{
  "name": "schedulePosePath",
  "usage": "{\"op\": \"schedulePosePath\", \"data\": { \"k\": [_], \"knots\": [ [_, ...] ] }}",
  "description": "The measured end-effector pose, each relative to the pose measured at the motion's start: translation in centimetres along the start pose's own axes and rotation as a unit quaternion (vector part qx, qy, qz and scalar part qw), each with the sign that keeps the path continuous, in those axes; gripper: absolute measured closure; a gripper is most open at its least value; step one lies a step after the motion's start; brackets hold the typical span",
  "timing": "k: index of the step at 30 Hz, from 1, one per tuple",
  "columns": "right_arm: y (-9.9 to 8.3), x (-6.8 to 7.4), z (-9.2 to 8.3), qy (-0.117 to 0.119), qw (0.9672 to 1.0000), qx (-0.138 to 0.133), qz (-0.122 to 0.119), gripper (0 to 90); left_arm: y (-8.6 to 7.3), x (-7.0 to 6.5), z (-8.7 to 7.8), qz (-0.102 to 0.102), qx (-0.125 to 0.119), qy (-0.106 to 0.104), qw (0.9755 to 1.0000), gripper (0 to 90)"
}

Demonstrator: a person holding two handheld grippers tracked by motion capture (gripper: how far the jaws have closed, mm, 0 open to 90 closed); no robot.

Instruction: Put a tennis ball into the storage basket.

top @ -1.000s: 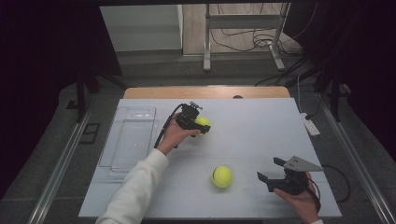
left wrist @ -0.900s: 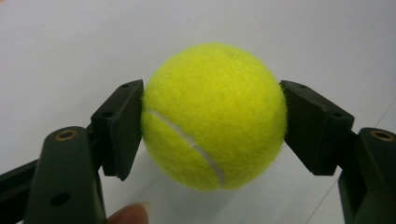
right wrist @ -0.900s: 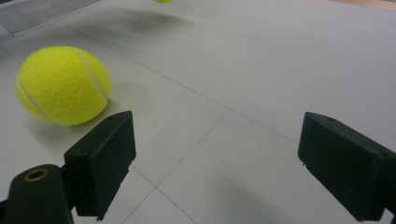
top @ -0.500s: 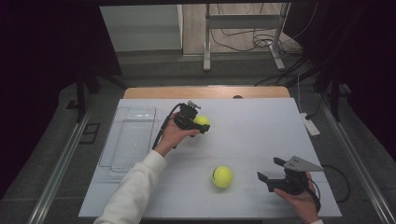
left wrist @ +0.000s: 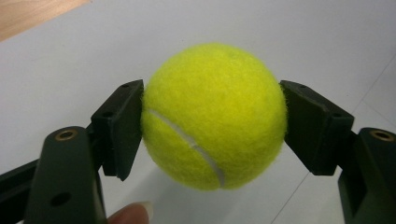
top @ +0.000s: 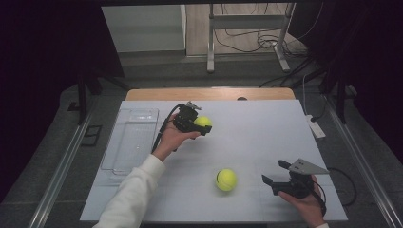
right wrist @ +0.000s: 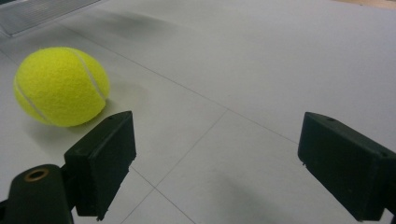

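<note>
My left gripper [top: 198,126] is shut on a yellow tennis ball [top: 203,121] and holds it just above the white table [top: 266,128], left of centre. In the left gripper view the ball [left wrist: 214,115] sits squeezed between both black pads [left wrist: 119,127]. A second tennis ball [top: 226,180] rests on the table near the front. My right gripper [top: 276,173] stands open at the front right, to the right of that ball, with nothing between its jaws. In the right gripper view this ball [right wrist: 60,86] lies beyond the left pad [right wrist: 103,158], off to the left.
A clear plastic tray [top: 131,140] lies along the table's left side. A wooden strip [top: 209,93] runs along the table's far edge. Metal stand legs [top: 210,42] and cables lie on the floor beyond. A white power strip [top: 315,126] sits off the right edge.
The left gripper has lifted and shifted slightly away with the ball in it. The right gripper and the loose ball have not moved.
</note>
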State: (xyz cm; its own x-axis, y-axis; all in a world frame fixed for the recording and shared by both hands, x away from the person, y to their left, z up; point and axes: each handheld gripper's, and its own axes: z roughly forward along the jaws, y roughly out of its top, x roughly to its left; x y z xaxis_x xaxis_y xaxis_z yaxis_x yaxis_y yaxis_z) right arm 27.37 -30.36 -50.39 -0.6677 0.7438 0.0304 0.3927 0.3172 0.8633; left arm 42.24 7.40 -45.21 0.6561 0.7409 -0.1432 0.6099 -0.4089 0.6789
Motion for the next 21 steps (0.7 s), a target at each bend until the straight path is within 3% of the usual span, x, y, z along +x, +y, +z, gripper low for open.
{"op": "schedulePosePath", "data": {
  "k": [21],
  "knots": [
    [0.0, -0.1, 0.0, 0.0, 1.0, -0.001, 0.003, 11.8, -0.1, -0.5, -1.7, 0.005, -0.023, -0.002, 0.9997, 27.5]
  ]
}}
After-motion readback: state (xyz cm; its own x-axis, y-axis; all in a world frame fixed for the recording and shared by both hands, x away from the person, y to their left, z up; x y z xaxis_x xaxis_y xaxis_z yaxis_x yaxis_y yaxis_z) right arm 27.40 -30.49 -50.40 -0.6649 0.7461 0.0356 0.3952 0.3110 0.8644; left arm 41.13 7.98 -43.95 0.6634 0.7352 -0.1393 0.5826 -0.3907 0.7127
